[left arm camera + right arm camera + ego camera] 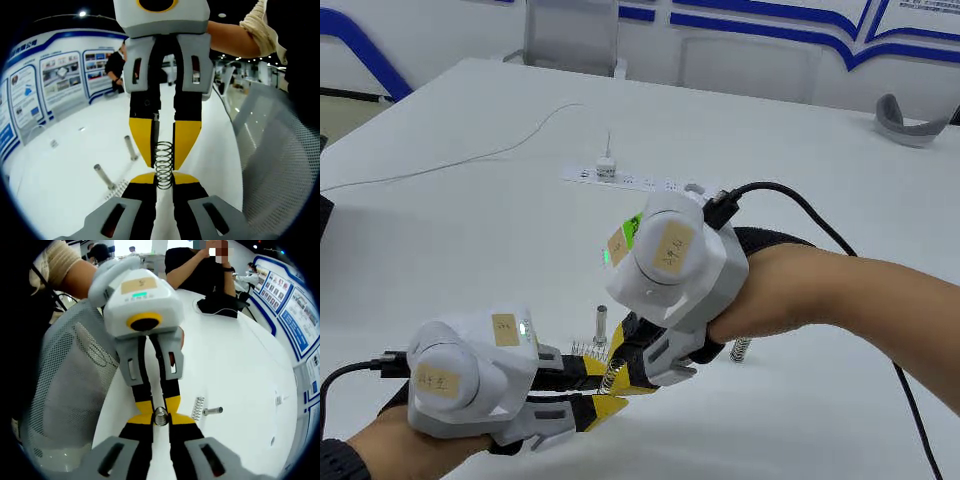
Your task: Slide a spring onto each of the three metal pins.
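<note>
**A:** Closest in, the left gripper (164,181) has its yellow tips pinched together on the bottom end of the held spring (164,162).

**B:** And the right gripper (160,418) drops in from twelve o'clock in the left gripper view, jaws clamped on the same coil higher up. Two claws on one spring, lifted clear of the table (470,230).

**A:** A hand-over, I'd judge, or a re-grip to square it up. It's on no pin yet.

**B:** Pins, then. The near pin (104,176) is at nine o'clock of the coil and the far pin (131,147) at ten, both upright and both looking bare.

**A:** Further out in the head view, a spare spring (740,348) sits on the table at three o'clock of the meeting jaws, well apart. Beyond that, a power strip (630,181) at twelve.

**B:** What's next?

**A:** One claw has to let go, leaving the other holding the coil by its flank with an open end free. Then the bore goes over a pin top, axis in line, and straight down. If it tilts, I reckon the wire catches the pin's edge.
</note>
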`<action>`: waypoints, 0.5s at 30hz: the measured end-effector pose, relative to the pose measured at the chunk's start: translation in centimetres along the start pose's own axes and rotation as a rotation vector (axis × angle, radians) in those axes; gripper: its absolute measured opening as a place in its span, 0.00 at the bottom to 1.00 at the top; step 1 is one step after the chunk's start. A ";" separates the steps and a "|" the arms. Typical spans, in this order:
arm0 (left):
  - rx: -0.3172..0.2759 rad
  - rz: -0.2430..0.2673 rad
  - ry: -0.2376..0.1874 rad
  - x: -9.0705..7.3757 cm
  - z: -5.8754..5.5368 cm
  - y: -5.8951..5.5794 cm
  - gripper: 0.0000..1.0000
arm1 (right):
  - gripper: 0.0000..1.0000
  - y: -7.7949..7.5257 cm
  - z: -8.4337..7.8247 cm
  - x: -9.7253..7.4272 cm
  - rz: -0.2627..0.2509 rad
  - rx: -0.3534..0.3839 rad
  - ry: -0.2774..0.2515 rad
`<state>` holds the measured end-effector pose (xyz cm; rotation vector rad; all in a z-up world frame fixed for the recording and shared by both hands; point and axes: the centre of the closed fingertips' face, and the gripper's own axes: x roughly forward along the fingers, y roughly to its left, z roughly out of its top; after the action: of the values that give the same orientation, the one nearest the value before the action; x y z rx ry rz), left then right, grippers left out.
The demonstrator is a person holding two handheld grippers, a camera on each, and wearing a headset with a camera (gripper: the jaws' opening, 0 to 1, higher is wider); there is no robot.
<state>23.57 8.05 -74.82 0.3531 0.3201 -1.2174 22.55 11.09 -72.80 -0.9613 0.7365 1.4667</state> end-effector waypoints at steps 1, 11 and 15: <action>-0.001 0.000 0.000 0.0 0.0 0.0 0.11 | 0.13 0.0 0.0 0.0 0.002 0.002 -0.001; -0.006 0.003 -0.001 0.0 -0.1 -0.1 0.11 | 0.12 0.1 0.2 0.2 0.010 0.014 -0.012; -0.010 0.010 -0.006 -0.1 0.0 0.1 0.12 | 0.12 -0.1 0.2 0.0 0.006 0.019 -0.016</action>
<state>23.65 8.14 -74.79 0.3420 0.3183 -1.2061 22.59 11.33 -72.72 -0.9328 0.7402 1.4686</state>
